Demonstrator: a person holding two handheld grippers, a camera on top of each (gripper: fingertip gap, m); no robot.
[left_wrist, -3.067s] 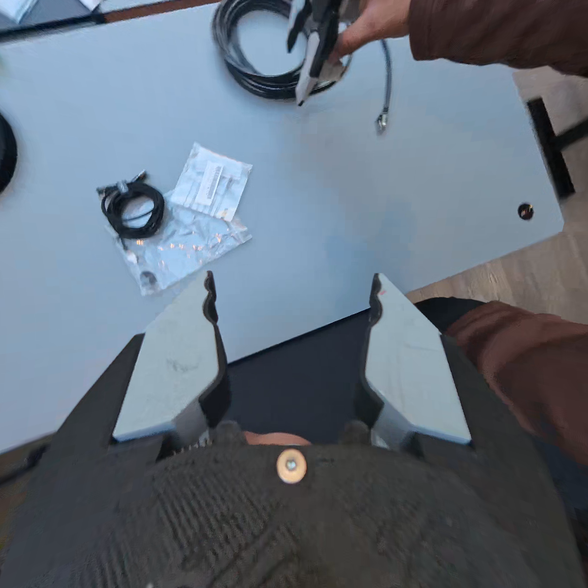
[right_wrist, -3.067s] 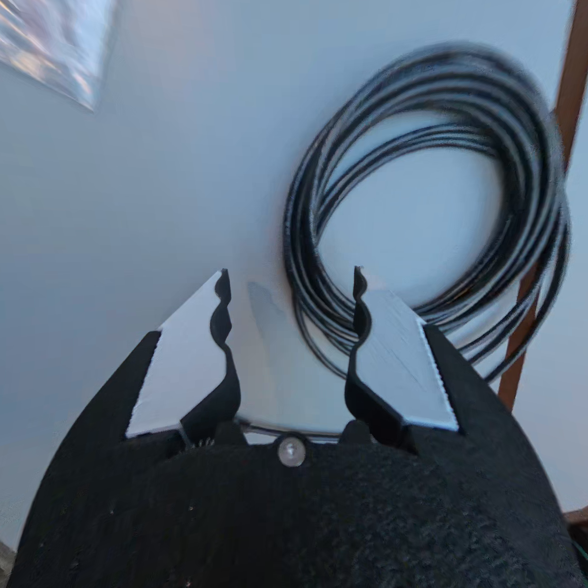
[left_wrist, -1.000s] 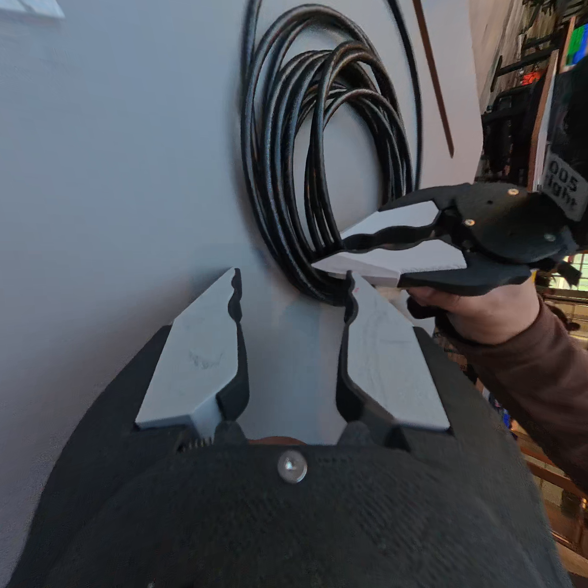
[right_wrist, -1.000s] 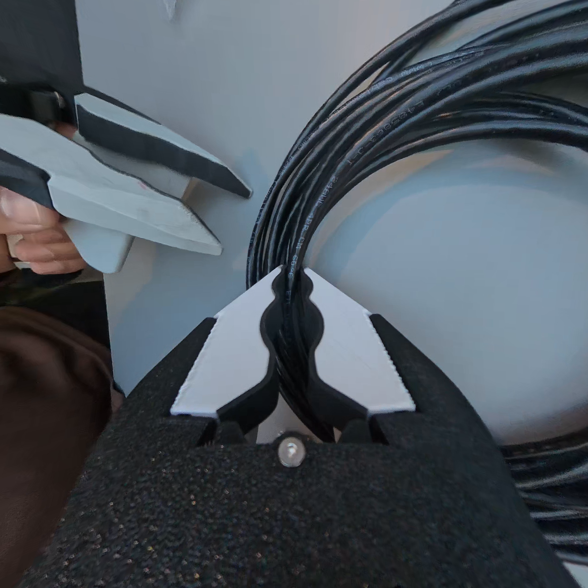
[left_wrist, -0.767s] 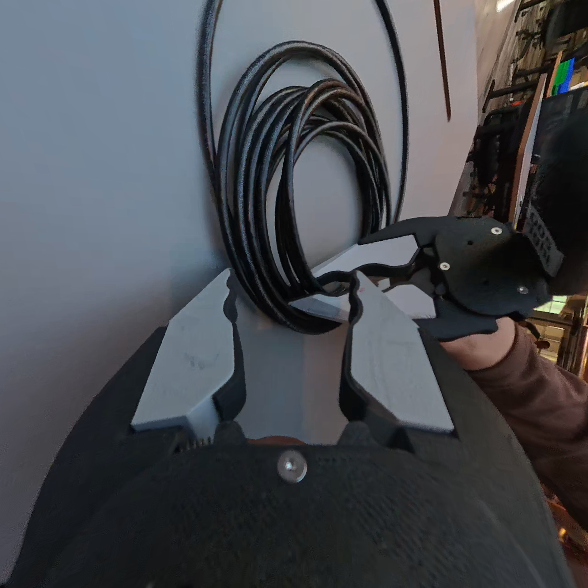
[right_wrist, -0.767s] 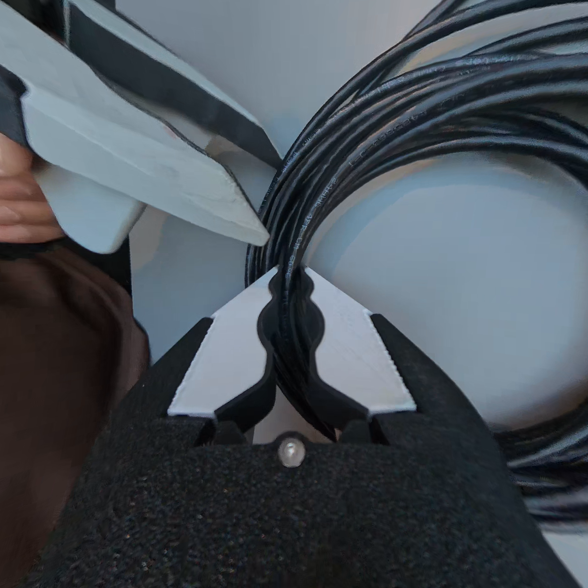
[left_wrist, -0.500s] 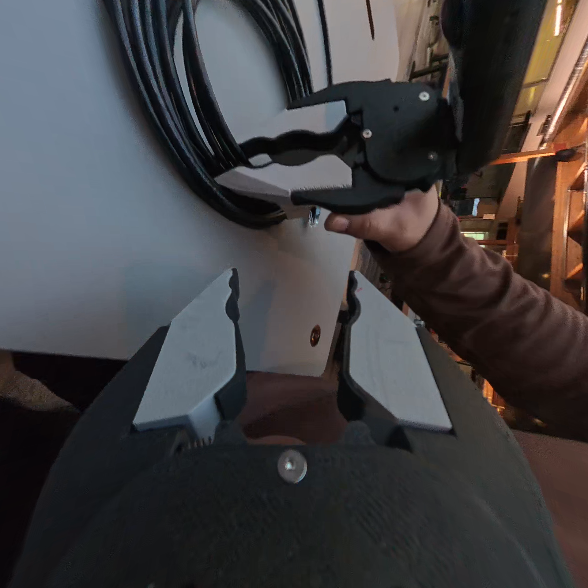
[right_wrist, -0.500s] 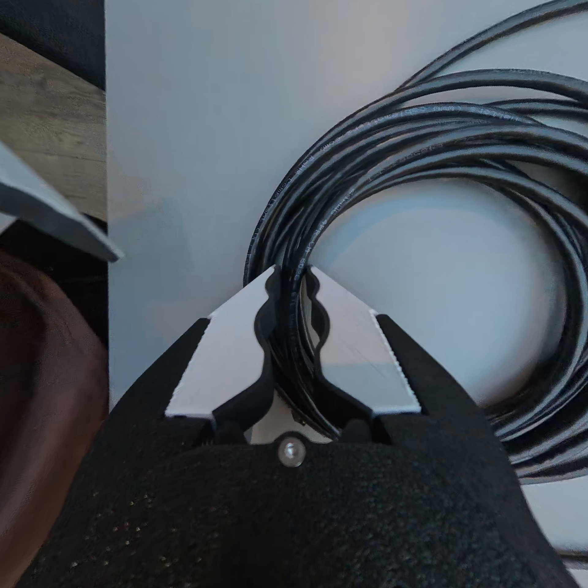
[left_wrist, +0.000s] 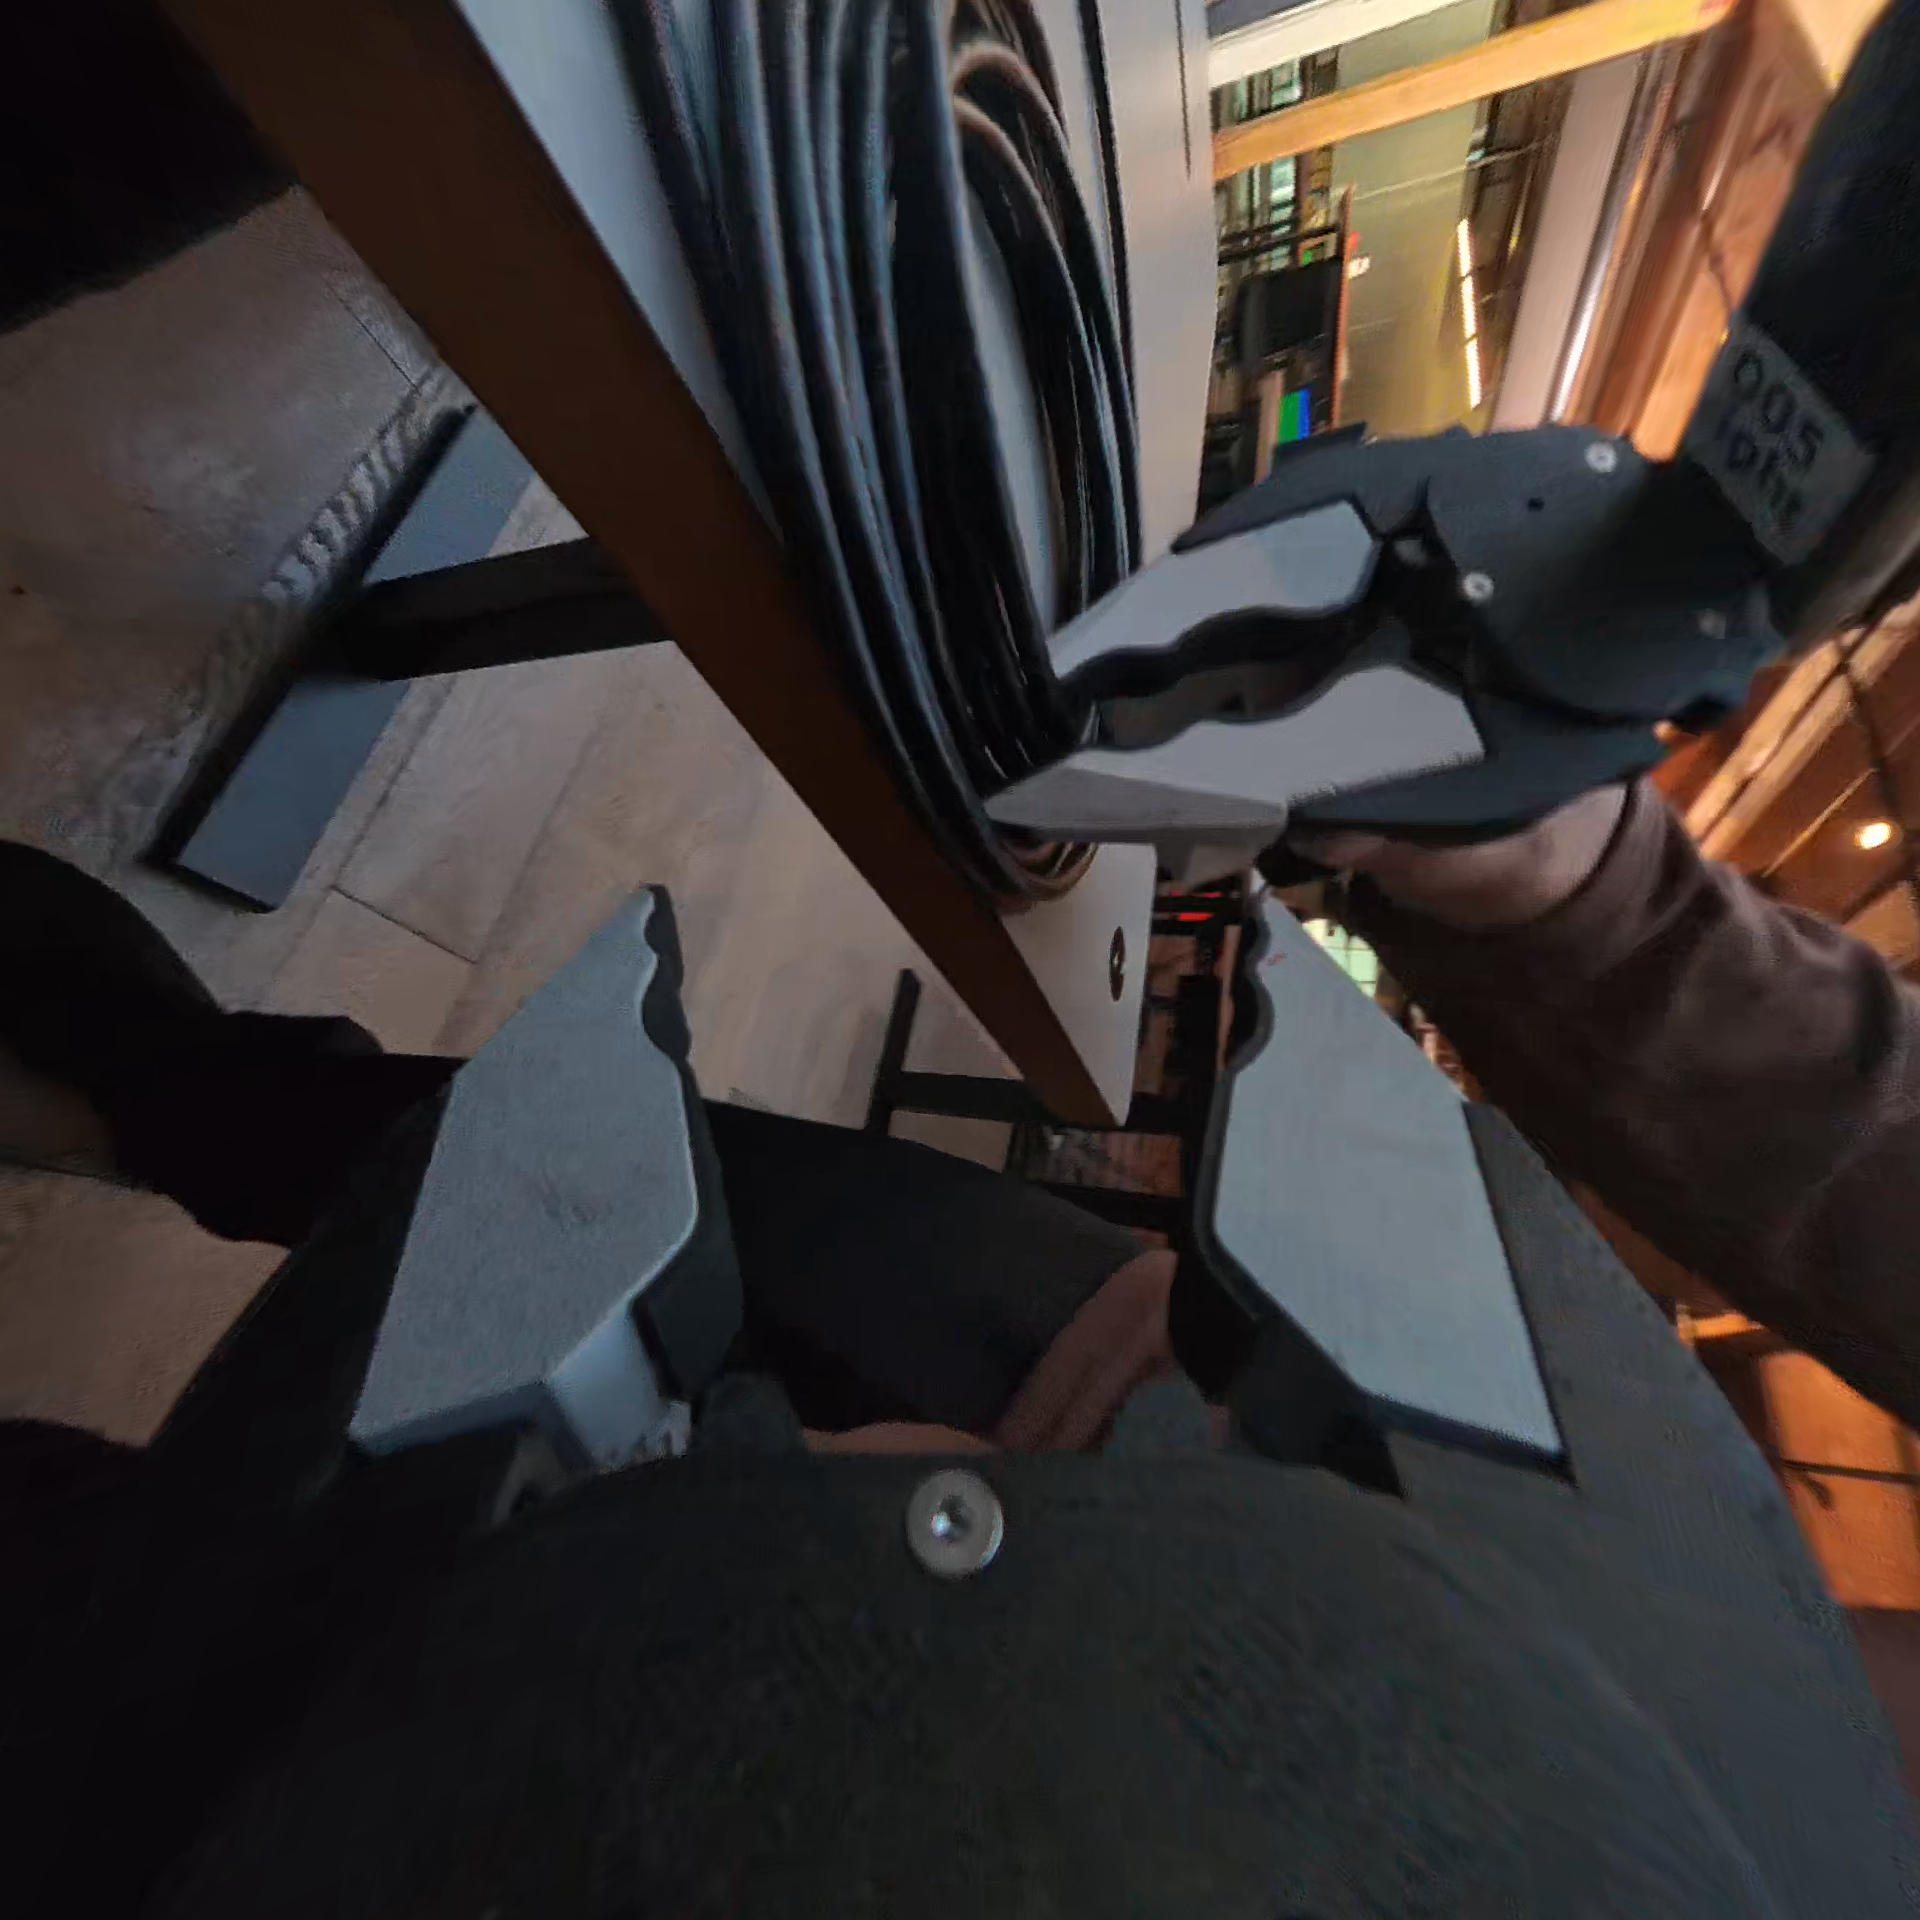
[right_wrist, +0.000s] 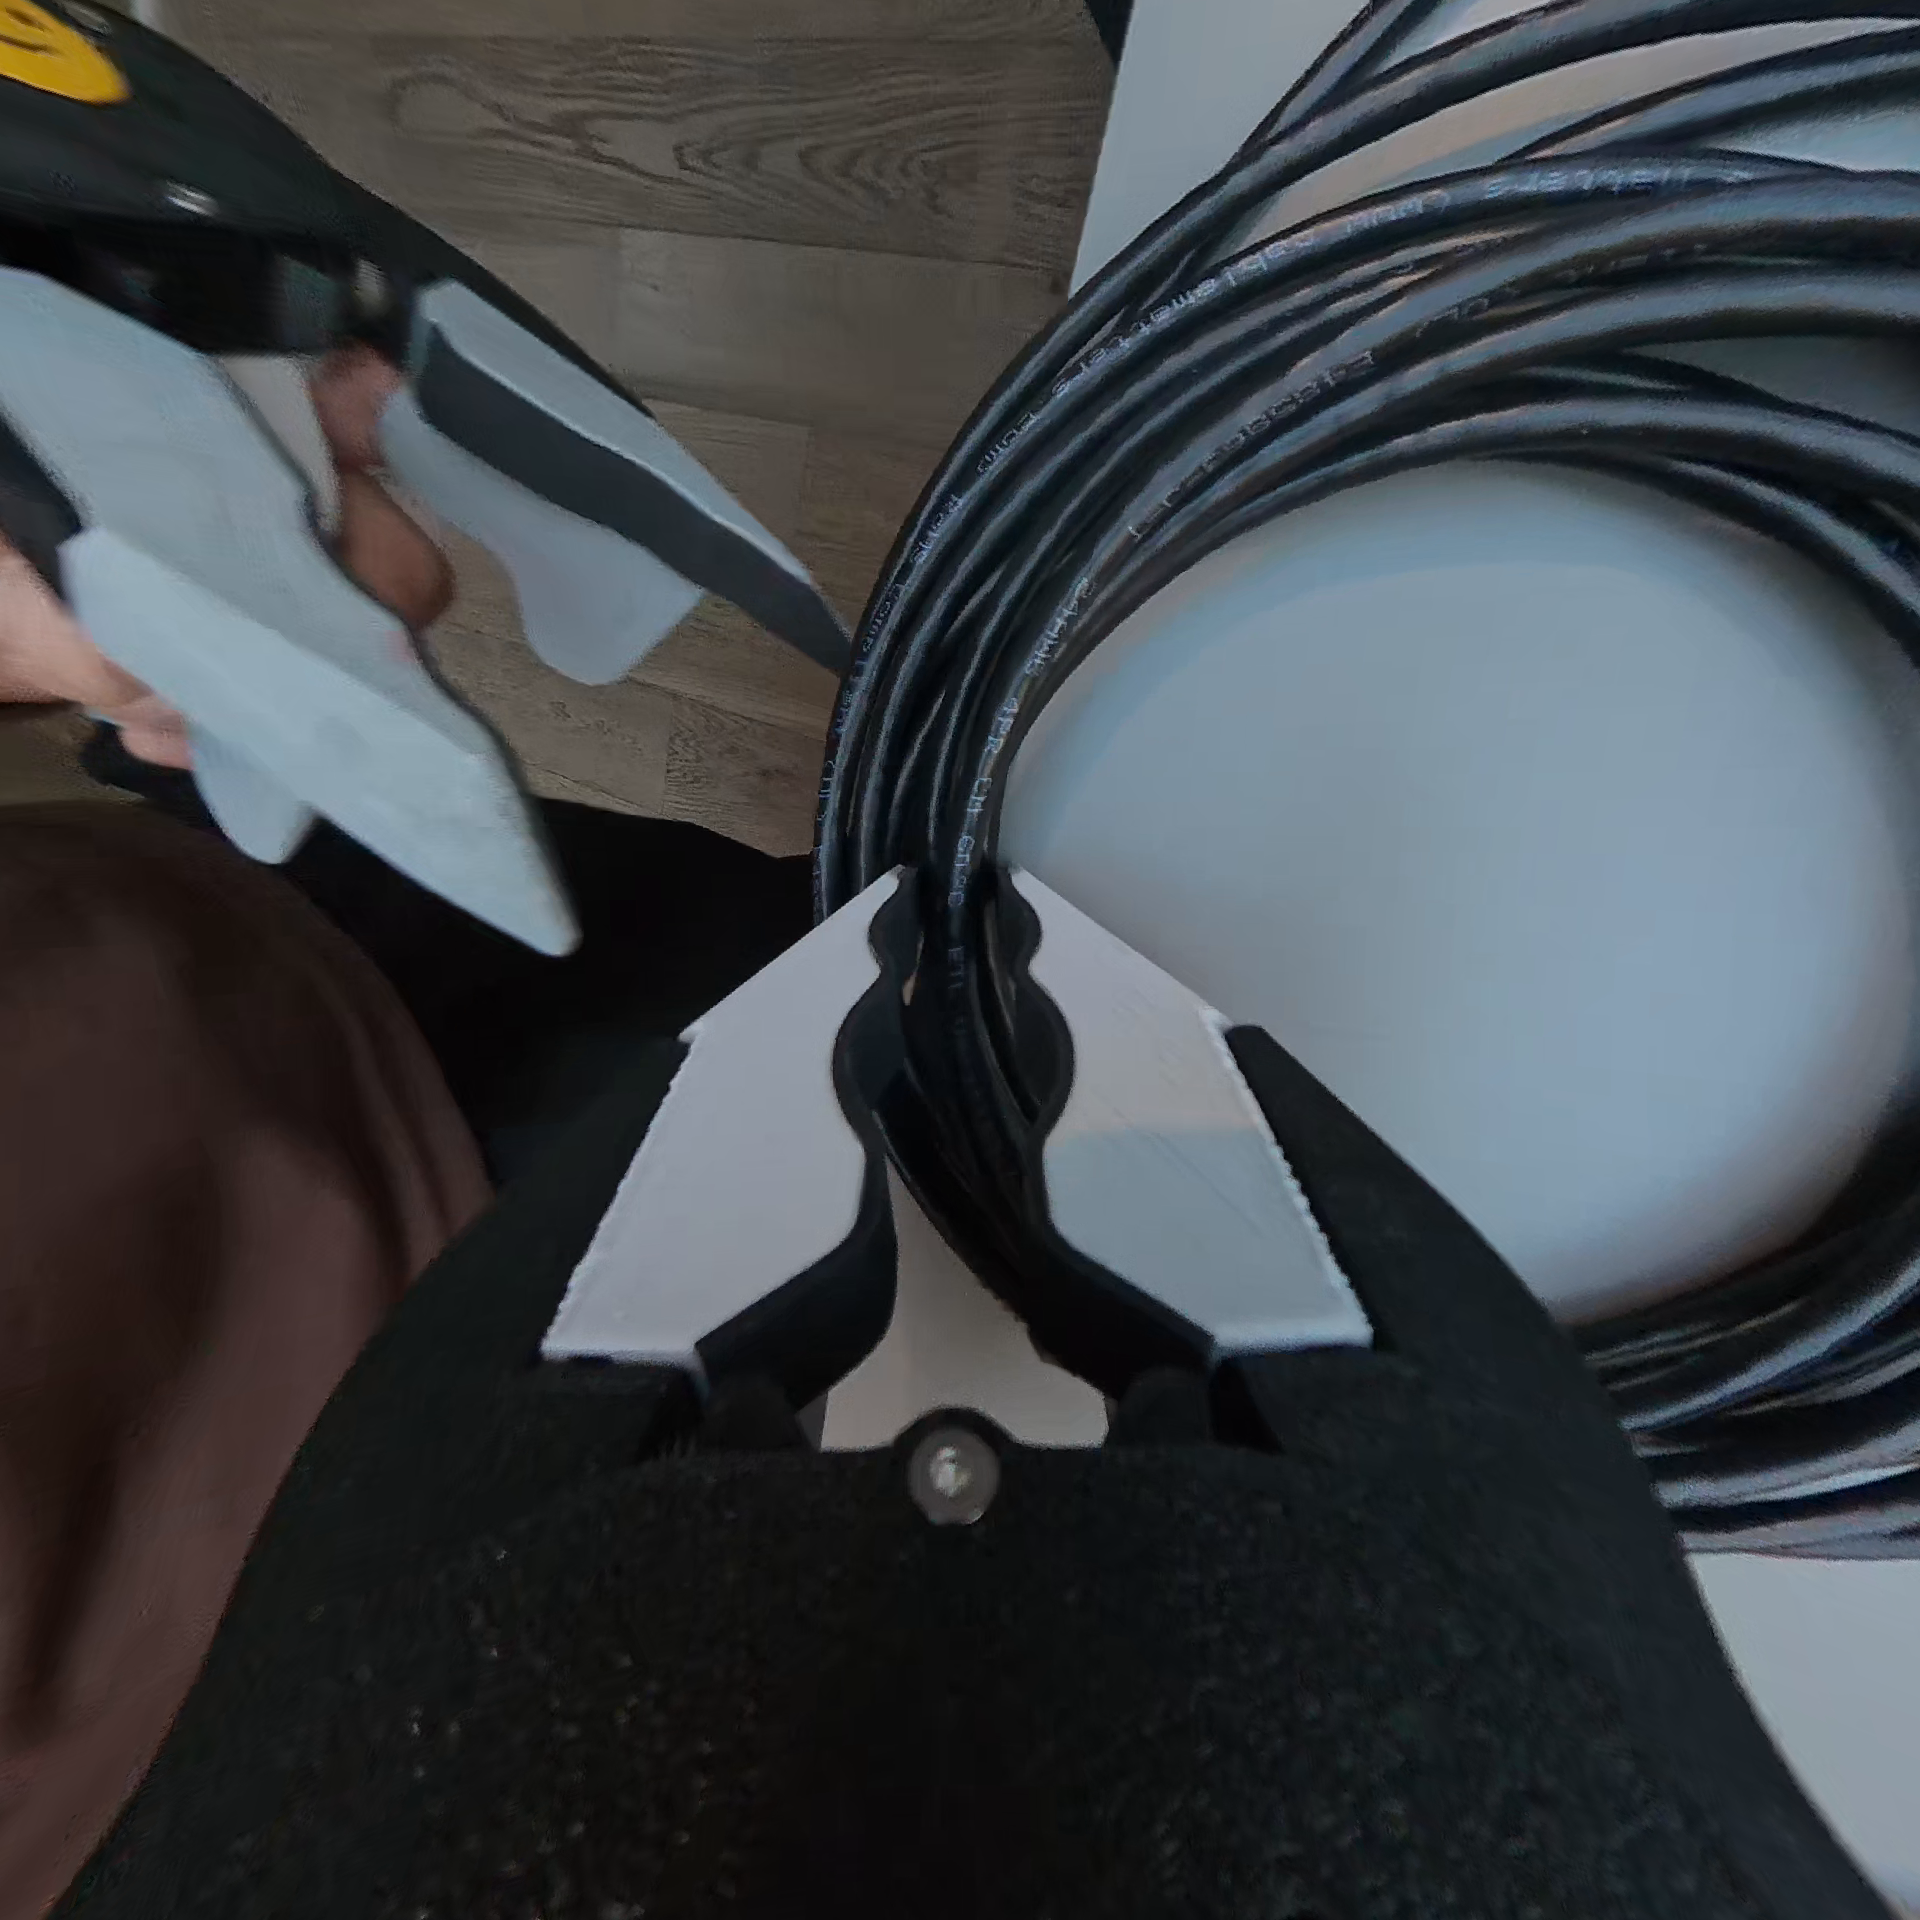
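Right tongs (right_wrist: 954, 904) clenched on black cable coil (right_wrist: 1351, 343) at grey bench (right_wrist: 1507, 935) edge near its corner; left tongs (left_wrist: 951, 935) spread wide, empty, off that edge.

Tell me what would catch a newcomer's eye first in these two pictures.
First, the big coil of black cable lying at the corner of the pale grey table, with the right tongs shut on a bundle of its loops. Next, the left tongs hang open and empty off the table's edge, over the floor, close beside the coil.
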